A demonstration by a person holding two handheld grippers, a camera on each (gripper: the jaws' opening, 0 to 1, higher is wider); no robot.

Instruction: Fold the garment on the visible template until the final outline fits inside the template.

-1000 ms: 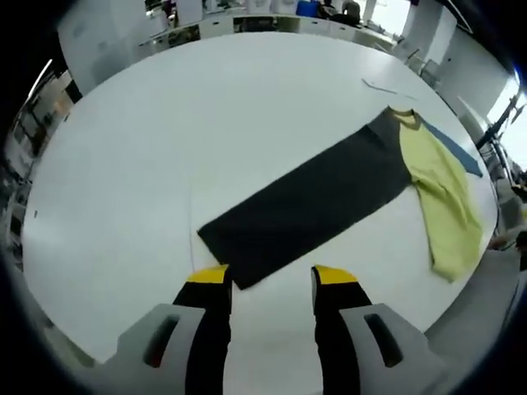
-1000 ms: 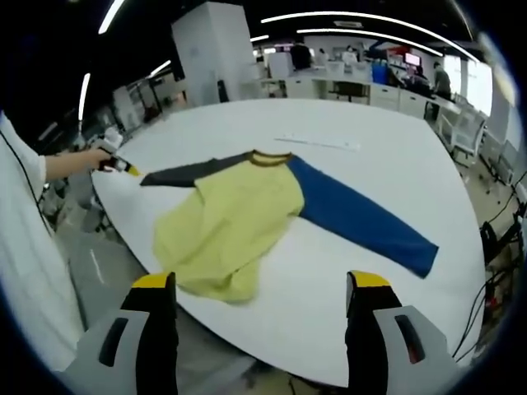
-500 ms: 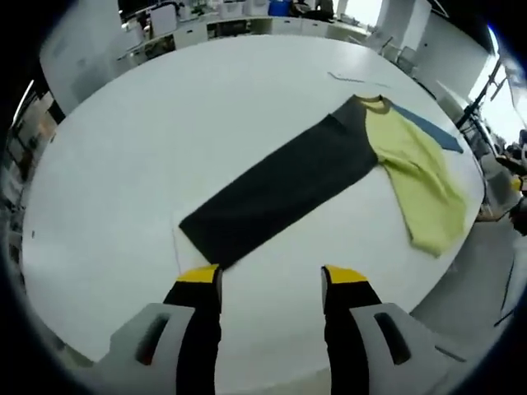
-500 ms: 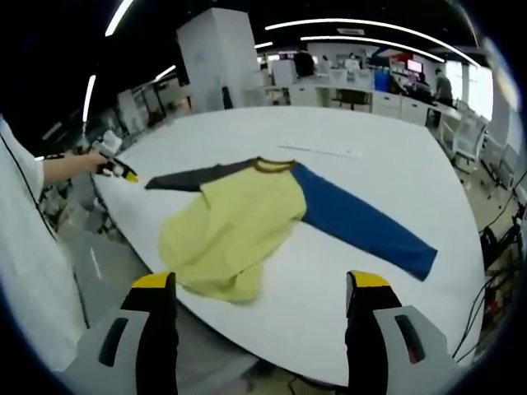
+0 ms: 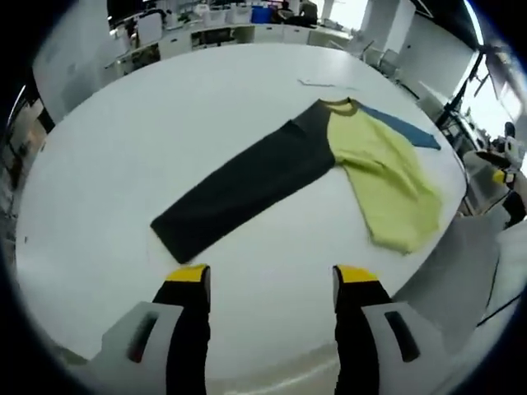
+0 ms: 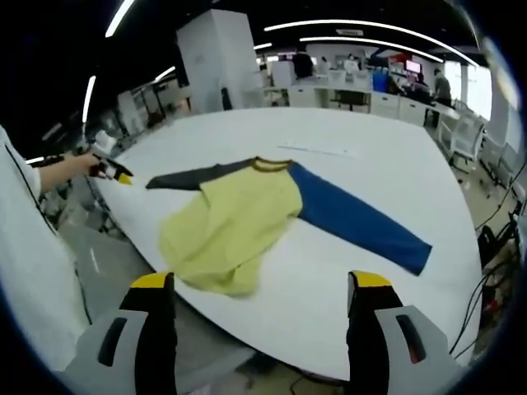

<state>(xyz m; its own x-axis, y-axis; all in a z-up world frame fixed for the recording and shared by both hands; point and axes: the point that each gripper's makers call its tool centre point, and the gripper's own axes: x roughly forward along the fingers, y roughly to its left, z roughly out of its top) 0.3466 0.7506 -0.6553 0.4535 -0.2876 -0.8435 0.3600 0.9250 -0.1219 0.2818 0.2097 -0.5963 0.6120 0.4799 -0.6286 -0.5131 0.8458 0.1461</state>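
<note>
Left claw (image 5: 271, 278) — jaws spread wide, yellow-tipped, nothing between them; it hovers over the near edge of the white worktop (image 5: 123, 140), just short of the cuff of the dark grey sleeve (image 5: 239, 189). In the right gripper view the same claw (image 6: 119, 175) appears small at the far left, carried in a person's hand (image 6: 86, 163), close to that cuff at the worktop's edge.

Right claw (image 6: 256, 284) — jaws likewise spread wide and empty, held off the worktop's rim, with the floor visible beneath them.

Garment (image 6: 239, 218) — long-sleeved shirt, lying flat on the worktop. Yellow body (image 5: 379, 177), crumpled toward its hem, which lies near the worktop's edge in the right gripper view. Dark grey sleeve stretched out straight toward the left claw. Blue sleeve (image 6: 358, 218) stretched out straight the opposite way across the worktop. Dark collar band (image 6: 270, 164) at the neck, pointing toward the middle of the worktop.

Thin pale strip (image 6: 317, 149) — lies on the worktop beyond the collar, apart from the garment; whether it is a template marking I cannot tell.

White-clad body of a person (image 6: 25, 271) — fills the left margin of the right gripper view.

Background — office desks (image 6: 346, 82), chairs and ceiling strip lights (image 6: 354, 25) beyond the worktop.
</note>
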